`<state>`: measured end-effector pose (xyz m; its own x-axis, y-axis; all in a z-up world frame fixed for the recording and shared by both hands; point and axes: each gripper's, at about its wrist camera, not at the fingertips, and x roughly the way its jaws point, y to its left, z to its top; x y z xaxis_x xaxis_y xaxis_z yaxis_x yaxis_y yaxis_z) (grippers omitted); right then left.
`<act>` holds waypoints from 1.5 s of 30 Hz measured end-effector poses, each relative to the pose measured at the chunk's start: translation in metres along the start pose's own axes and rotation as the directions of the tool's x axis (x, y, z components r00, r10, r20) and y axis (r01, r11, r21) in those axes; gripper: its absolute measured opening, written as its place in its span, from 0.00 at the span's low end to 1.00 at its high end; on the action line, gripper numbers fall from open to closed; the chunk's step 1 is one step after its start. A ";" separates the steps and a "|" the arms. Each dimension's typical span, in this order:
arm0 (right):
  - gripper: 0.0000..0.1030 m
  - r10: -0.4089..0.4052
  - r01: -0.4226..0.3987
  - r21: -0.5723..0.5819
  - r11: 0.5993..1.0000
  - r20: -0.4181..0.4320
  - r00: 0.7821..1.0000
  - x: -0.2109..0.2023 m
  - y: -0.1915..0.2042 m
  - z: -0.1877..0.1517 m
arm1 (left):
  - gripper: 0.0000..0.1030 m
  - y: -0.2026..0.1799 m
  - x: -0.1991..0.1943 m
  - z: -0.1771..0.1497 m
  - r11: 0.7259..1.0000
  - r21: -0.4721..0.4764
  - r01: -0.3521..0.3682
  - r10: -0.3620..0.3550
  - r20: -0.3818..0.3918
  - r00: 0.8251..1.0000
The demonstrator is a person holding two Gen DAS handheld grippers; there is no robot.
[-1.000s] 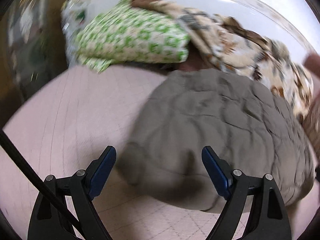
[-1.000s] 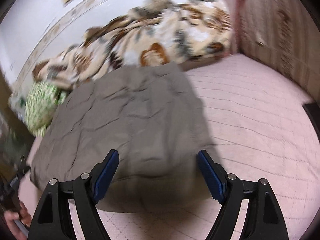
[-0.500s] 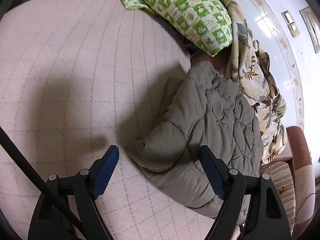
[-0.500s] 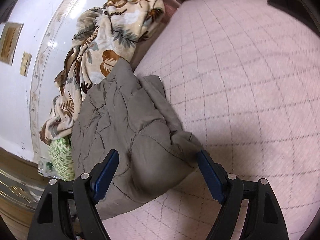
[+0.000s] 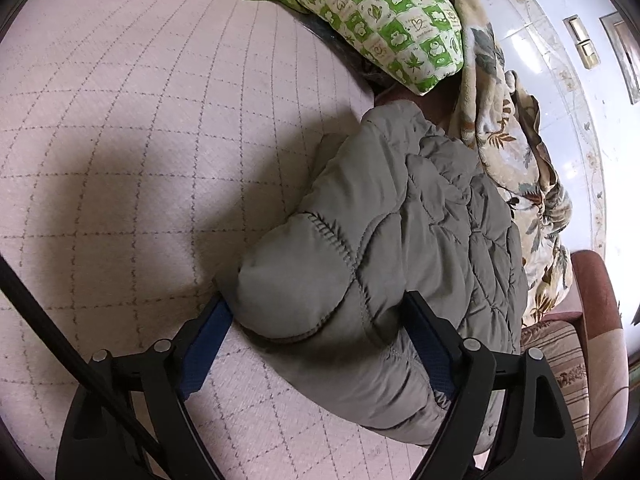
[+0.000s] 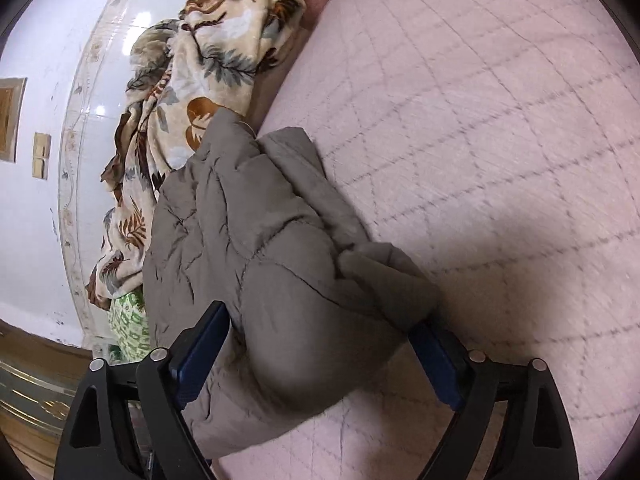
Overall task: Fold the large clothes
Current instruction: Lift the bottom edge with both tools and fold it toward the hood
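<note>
A grey quilted jacket (image 5: 400,248) lies folded on a pink quilted bed cover (image 5: 140,140). My left gripper (image 5: 316,332) is open, its blue-padded jaws straddling one near corner of the jacket. In the right wrist view the same jacket (image 6: 260,248) lies on the pink cover (image 6: 500,140). My right gripper (image 6: 320,344) is open too, with its jaws on either side of the jacket's other near corner. The fabric bulges between the jaws of both grippers and is not squeezed.
A green-and-white patterned pillow (image 5: 380,16) and a beige leaf-print blanket (image 5: 516,152) lie behind the jacket against a white wall (image 5: 560,60). The blanket (image 6: 208,68) also shows in the right wrist view. A striped reddish chair (image 5: 580,360) stands at the right.
Both grippers have dropped down and moved in on the jacket's near corners, which now sit between the open jaws. The views have tilted. The jacket has stayed in place.
</note>
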<state>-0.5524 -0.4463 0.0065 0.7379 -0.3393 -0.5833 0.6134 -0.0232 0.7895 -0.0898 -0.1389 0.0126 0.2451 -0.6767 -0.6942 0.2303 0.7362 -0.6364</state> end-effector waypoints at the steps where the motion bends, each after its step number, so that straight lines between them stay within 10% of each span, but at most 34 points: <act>1: 0.93 -0.001 0.001 -0.003 1.000 0.007 1.000 0.003 0.001 0.000 | 0.85 0.001 0.003 0.000 1.000 -0.005 0.003 -0.003 -0.004 1.000; 6: 0.66 -0.070 0.074 -0.130 0.989 0.036 0.997 0.012 0.018 0.000 | 0.82 -0.008 0.011 0.000 0.998 0.054 -0.041 0.040 0.020 0.999; 9: 0.51 -0.129 0.147 -0.282 0.948 0.080 0.988 0.008 0.040 -0.005 | 0.63 -0.031 0.002 -0.006 0.972 0.190 -0.136 0.119 0.094 0.988; 15: 0.45 -0.287 0.424 -0.650 0.631 0.312 0.906 0.010 0.104 -0.045 | 0.51 -0.083 -0.006 -0.037 0.787 0.463 -0.407 0.272 0.332 0.903; 22: 0.44 -0.317 0.547 -0.756 0.359 0.453 0.834 0.015 0.121 -0.068 | 0.50 -0.097 -0.006 -0.044 0.699 0.525 -0.485 0.292 0.409 0.864; 28: 0.44 -0.288 0.594 -0.772 0.225 0.530 0.798 0.013 0.134 -0.082 | 0.49 -0.105 -0.013 -0.049 0.672 0.543 -0.503 0.276 0.447 0.851; 34: 0.43 -0.250 0.603 -0.780 0.170 0.557 0.792 0.002 0.144 -0.096 | 0.48 -0.113 -0.026 -0.057 0.645 0.559 -0.521 0.264 0.477 0.838; 45: 0.43 -0.197 0.571 -0.800 0.184 0.539 0.819 -0.049 0.153 -0.112 | 0.48 -0.109 -0.086 -0.081 0.665 0.585 -0.464 0.201 0.458 0.866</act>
<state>-0.4631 -0.3282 0.1346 0.3315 -0.7802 -0.5305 0.7594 0.5543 -0.3407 -0.2122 -0.1614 0.1144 0.6900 -0.4398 -0.5749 0.5905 0.8014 0.0956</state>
